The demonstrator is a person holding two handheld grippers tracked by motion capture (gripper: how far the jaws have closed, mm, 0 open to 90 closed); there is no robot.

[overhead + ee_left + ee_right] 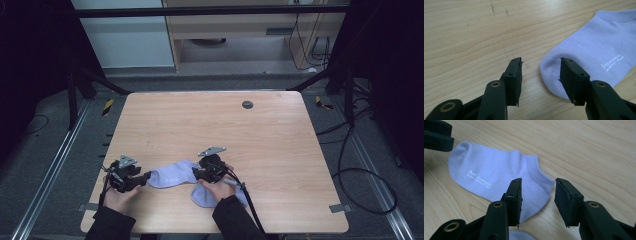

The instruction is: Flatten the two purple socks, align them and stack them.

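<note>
Socks of pale lilac knit lie near the front edge of the light wooden table (280,130): one flat lilac ankle sock (172,175), long axis across the table, and a second lilac sock (202,196) under the right hand. Left gripper (541,65) stands spread at the toe; right gripper (537,186) stands spread over the heel end. White print on the sole is too small to read with certainty.

We find one sock (172,175) flat on the bench (280,160) near its front edge, second sock (205,196) just right, left gripper (145,178) at its toe, right gripper (196,173) between both socks.
</note>
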